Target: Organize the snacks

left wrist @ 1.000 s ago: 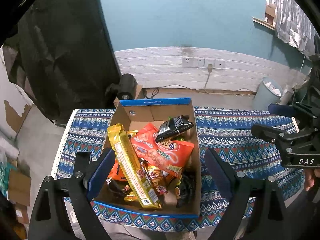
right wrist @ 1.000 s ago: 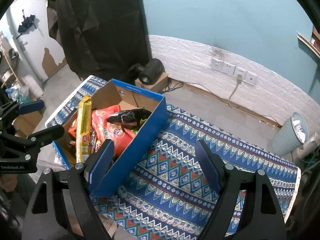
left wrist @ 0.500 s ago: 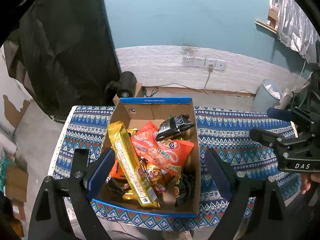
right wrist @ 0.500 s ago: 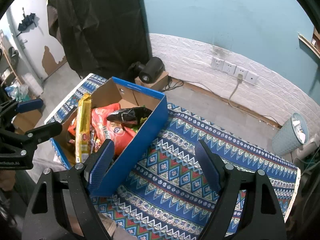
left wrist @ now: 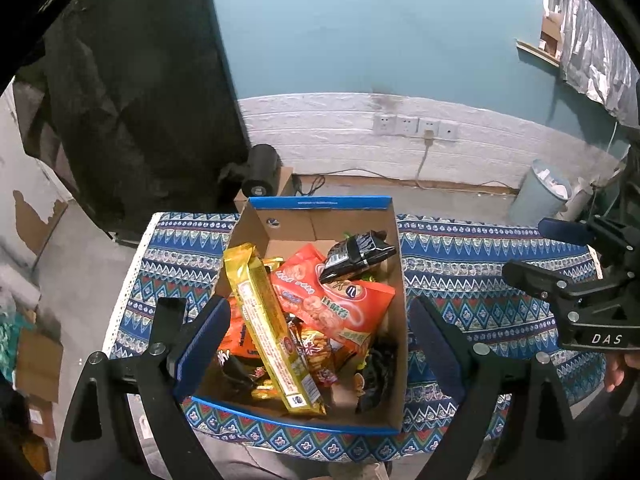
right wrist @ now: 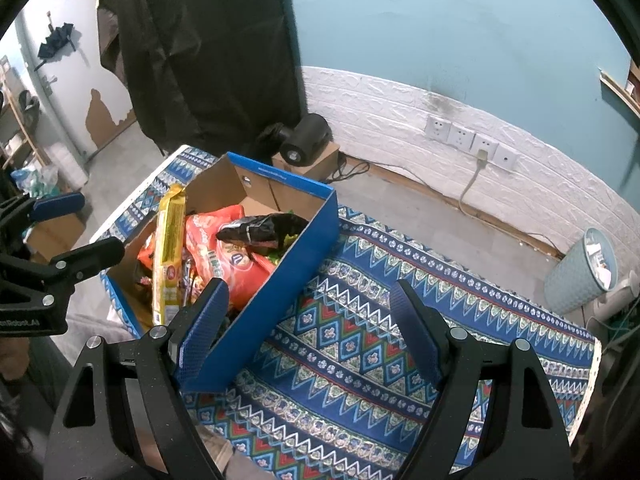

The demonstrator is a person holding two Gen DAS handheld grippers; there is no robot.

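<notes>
Snack box under the left tool

Both tools are released and grasp nothing. The left tool (left wrist: 318,344) hovers above the box (left wrist: 320,202) of snacks (left wrist: 340,304); the right tool (right wrist: 308,334) hangs over the patterned tabletop (right wrist: 360,344), box at its left.

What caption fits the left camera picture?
Open tongs hover over a cardboard box of snacks on a patterned tablecloth.

One open cardboard box (left wrist: 320,204) sits on one patterned surface (left wrist: 480,264). In the box: one long gold packet (left wrist: 272,328), one large orange bag (left wrist: 340,304), one black packet (left wrist: 356,254), and several smaller wrappers too jumbled to count. Four wall sockets (left wrist: 416,126), one with a plug in it. One pale waste bin (left wrist: 536,196). One black cylindrical device (left wrist: 260,176) on the floor.
</notes>
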